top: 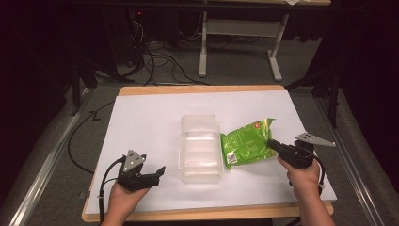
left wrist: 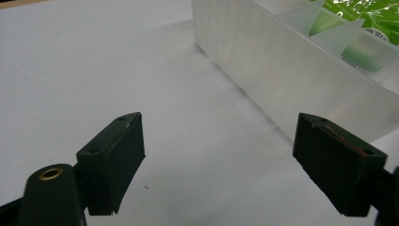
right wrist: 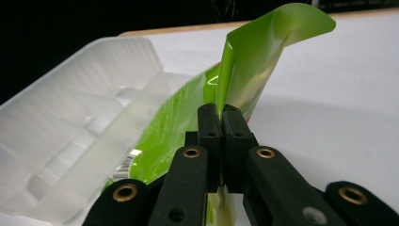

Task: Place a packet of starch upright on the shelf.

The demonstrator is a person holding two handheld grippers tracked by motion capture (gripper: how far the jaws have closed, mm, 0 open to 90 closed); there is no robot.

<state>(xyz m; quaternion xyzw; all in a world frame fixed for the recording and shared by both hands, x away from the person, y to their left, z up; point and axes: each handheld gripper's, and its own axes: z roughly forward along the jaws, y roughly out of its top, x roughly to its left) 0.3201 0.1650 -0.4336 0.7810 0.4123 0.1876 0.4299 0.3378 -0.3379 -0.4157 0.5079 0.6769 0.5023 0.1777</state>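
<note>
A green snack bag (top: 247,142) lies tilted beside a clear plastic tray (top: 200,147) in the middle of the white table. My right gripper (top: 272,144) is shut on the bag's right edge. In the right gripper view the jaws pinch the thin green film of the bag (right wrist: 249,61) at my right gripper (right wrist: 219,117), and the film curls up above them. My left gripper (top: 160,172) rests at the table's front left, open and holding nothing. In the left gripper view my left gripper (left wrist: 219,155) points at bare table next to the tray's wall (left wrist: 291,80).
The tray (right wrist: 70,127) has ribbed compartments and stands between the two hands. The white table top (top: 141,117) ends in a wooden edge. Beyond it are a grey floor with cables (top: 160,61) and a white table frame (top: 240,33).
</note>
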